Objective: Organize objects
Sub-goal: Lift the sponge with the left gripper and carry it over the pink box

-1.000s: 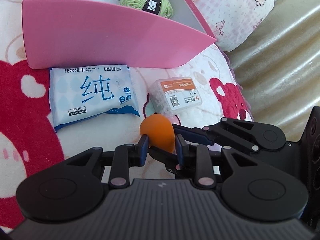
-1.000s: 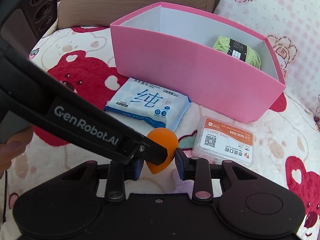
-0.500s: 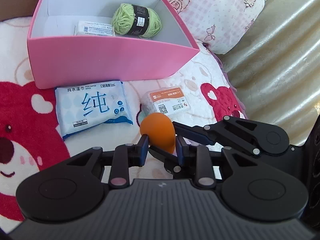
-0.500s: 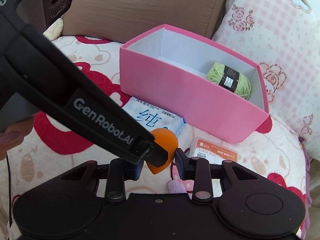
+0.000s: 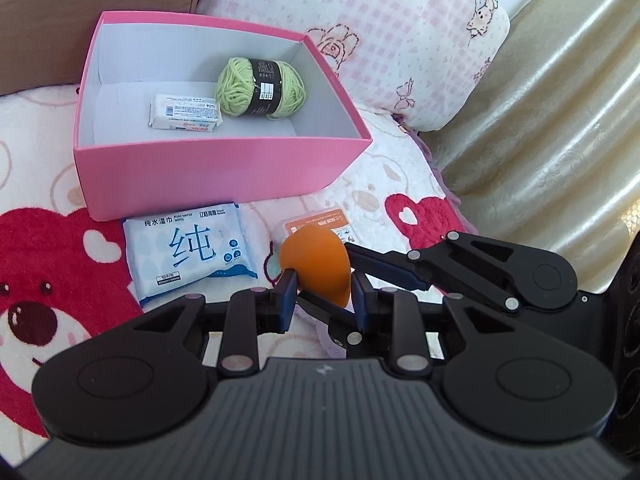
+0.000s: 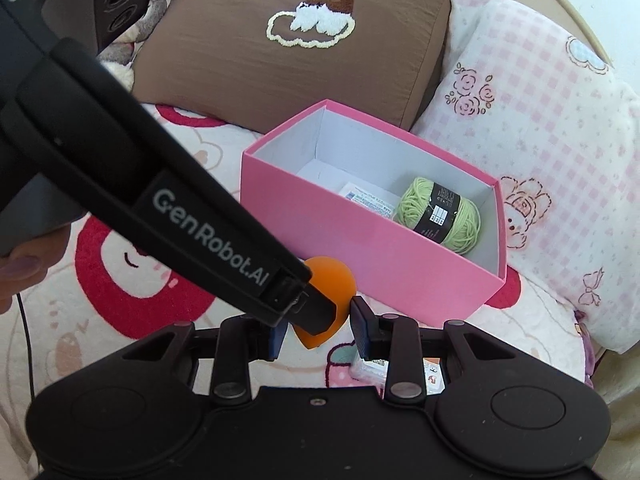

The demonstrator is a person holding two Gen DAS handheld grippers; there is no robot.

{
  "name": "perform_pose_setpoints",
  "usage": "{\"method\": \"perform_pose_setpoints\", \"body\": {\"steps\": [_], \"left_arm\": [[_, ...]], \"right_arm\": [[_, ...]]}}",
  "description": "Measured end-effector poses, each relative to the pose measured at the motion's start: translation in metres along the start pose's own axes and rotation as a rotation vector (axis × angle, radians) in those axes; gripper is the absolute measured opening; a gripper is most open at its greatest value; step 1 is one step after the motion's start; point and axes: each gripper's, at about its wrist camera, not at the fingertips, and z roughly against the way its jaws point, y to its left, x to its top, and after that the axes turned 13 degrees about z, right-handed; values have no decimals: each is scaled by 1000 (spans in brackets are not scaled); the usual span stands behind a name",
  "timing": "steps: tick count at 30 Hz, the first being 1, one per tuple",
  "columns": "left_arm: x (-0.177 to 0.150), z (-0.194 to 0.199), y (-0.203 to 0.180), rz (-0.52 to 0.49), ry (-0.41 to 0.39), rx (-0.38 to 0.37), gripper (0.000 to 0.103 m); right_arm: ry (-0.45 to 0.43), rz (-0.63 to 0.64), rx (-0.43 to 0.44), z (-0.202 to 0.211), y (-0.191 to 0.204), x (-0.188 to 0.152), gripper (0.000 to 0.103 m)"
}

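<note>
Left gripper (image 5: 322,294) view only: wipes pack (image 5: 191,252)

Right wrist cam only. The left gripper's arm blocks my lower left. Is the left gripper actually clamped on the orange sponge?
Observer: Yes. In the left wrist view, the left gripper has a pad pressed on each side of the orange makeup sponge.
Operator: Anything on the blanket behind that arm?
Observer: A blue wet wipes pack lies flat in front of the pink box, outside it.
Operator: I see only a strip of something white in the box.
Observer: It is a whole rectangular white packet, flat on the box floor, with one corner at the green yarn ball.
</note>
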Motion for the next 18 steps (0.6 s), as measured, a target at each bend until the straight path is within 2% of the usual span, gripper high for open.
{"method": "perform_pose_setpoints", "body": {"steps": [18], "left_arm": [[17, 32, -21, 9, -82, -7, 27]], "right_arm": [[-74, -21, 27, 13, -18, 18, 39]]}}
